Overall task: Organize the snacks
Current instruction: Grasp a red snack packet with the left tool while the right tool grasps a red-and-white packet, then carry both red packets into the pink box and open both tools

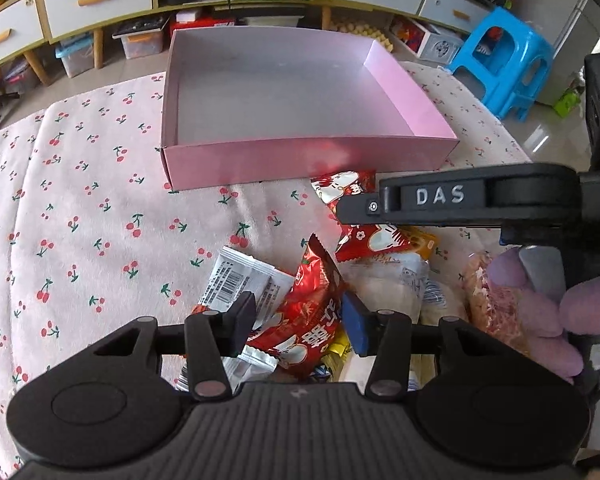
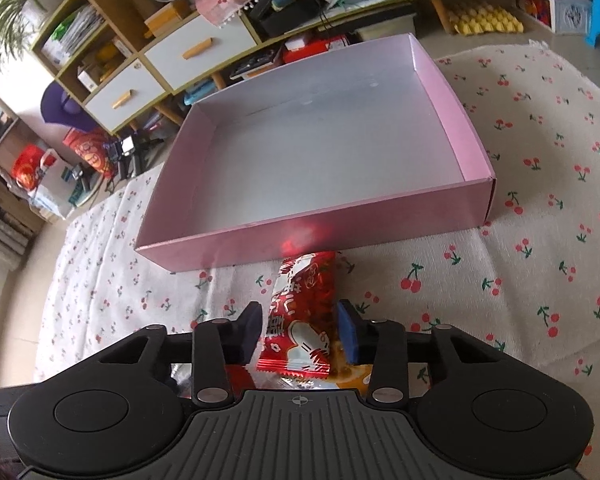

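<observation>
Two red packets are being picked for the empty box (image 2: 472, 148).
A red packet (image 2: 300, 320) is framed by the right tool (image 2: 300, 330), another (image 1: 304, 320) by the left tool (image 1: 298, 320); both tools are narrowly apart and must be closed first.

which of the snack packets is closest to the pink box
The red packet with the white cartoon face, lying between the right gripper's fingers: its far end almost reaches the pink box's near wall. The other snacks sit farther back in the pile.
</observation>
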